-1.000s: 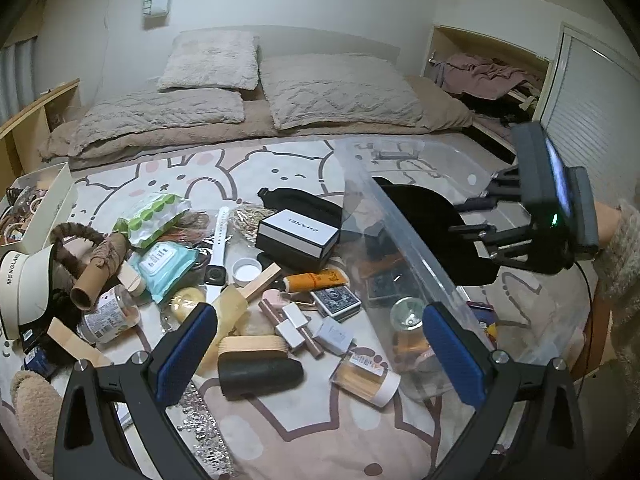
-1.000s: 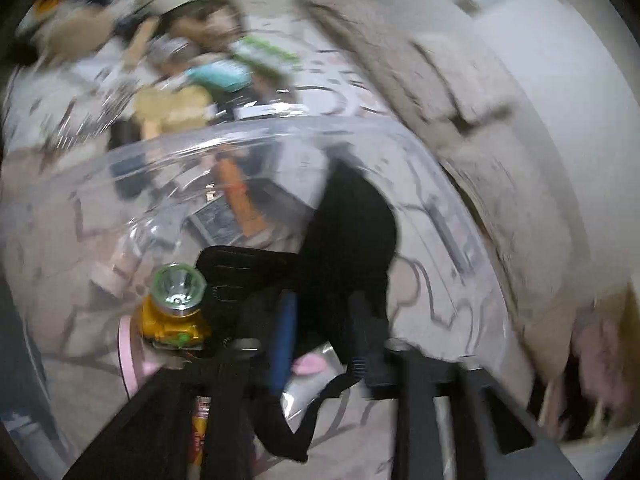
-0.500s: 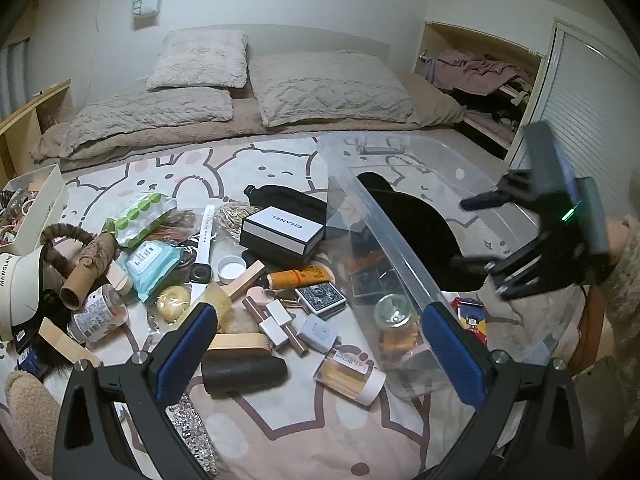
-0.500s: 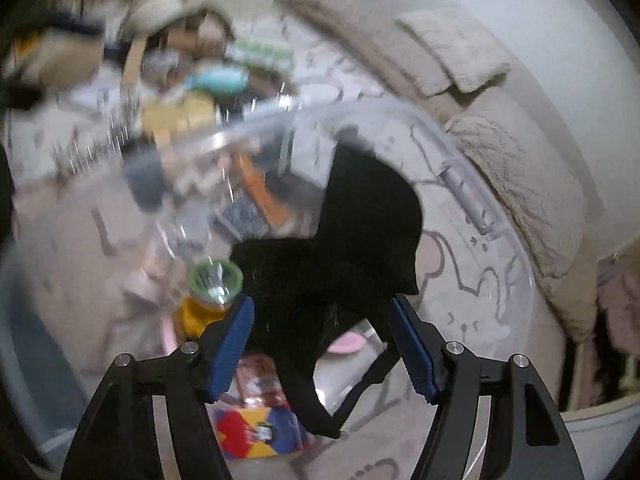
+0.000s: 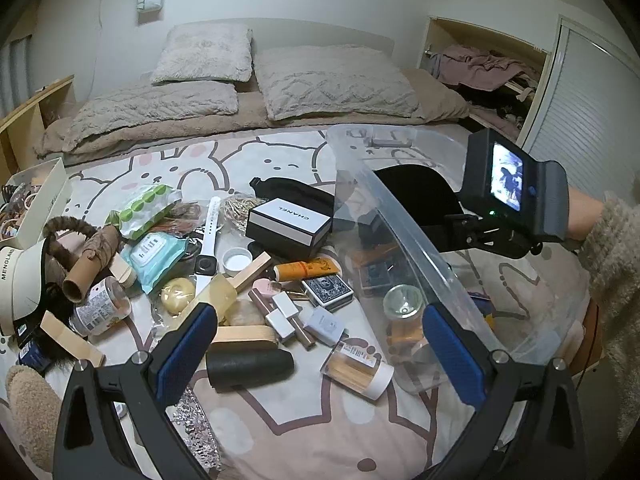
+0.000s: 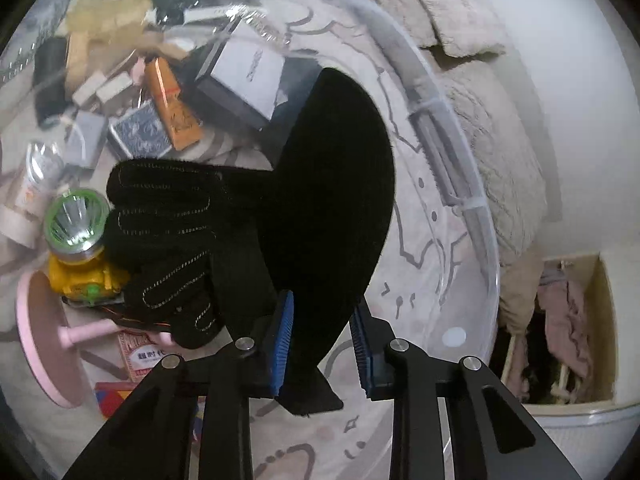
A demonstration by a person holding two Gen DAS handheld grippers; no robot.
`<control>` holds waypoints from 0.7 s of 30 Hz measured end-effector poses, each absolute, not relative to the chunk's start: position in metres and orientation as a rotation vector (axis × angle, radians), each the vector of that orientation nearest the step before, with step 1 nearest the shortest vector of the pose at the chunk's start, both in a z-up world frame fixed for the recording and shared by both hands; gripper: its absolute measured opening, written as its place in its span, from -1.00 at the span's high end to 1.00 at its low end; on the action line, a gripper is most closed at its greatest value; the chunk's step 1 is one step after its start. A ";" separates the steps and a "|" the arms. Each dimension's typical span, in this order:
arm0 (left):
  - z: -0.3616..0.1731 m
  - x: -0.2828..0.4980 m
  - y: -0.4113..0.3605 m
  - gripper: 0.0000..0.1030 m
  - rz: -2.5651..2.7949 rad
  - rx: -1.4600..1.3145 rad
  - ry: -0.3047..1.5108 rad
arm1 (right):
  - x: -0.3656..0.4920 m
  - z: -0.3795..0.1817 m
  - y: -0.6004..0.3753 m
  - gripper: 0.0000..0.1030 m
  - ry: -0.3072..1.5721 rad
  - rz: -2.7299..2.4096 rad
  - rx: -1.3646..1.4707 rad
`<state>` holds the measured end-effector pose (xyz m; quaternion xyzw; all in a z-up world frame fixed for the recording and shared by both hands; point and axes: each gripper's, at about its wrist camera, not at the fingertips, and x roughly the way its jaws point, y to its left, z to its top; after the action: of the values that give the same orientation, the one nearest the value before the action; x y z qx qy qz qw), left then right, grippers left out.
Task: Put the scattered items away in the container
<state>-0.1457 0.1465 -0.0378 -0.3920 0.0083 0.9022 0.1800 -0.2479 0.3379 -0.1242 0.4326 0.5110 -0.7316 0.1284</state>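
A clear plastic bin (image 5: 404,216) sits on the bed at the right. My right gripper (image 6: 322,340) is inside the bin, its blue pads closed on the edge of a black cloth piece (image 6: 336,184). A black glove (image 6: 168,240), a yellow flashlight (image 6: 76,240) and a pink disc (image 6: 36,336) lie in the bin beside it. My left gripper (image 5: 316,356) is open and empty above the scattered items: a black case (image 5: 248,366), a Chanel box (image 5: 289,222), a card deck (image 5: 328,289), an orange tube (image 5: 306,269).
More clutter lies left on the bedspread: wipes packs (image 5: 154,254), a white watch (image 5: 208,248), a small jar (image 5: 102,312), a cardboard roll (image 5: 86,266), a visor (image 5: 18,280). A white box (image 5: 36,204) stands at the far left. Pillows (image 5: 332,80) lie behind.
My right gripper opened over the bin half a second ago, then sank lower and closed on the black cloth. The left gripper stayed open and barely moved.
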 end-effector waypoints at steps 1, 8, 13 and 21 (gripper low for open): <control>-0.038 -0.146 0.146 -1.00 2.550 -1.109 0.019 | -0.248 -0.127 0.337 0.44 1.507 -2.120 1.259; -0.038 -0.143 0.146 -1.00 2.544 -1.109 0.007 | -0.241 -0.141 0.336 0.42 1.571 -2.016 1.352; -0.033 -0.140 0.145 -1.00 2.548 -1.100 0.004 | -0.235 -0.138 0.345 0.42 1.412 -1.946 1.481; -0.028 -0.134 0.148 -1.00 2.542 -1.087 0.015 | -0.223 -0.090 0.357 -0.61 1.225 -2.103 1.390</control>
<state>-0.1339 0.1478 -0.0279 -0.3862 0.0054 0.9032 0.1872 -0.2230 0.3568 -0.0901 0.4889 0.4308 -0.7396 0.1686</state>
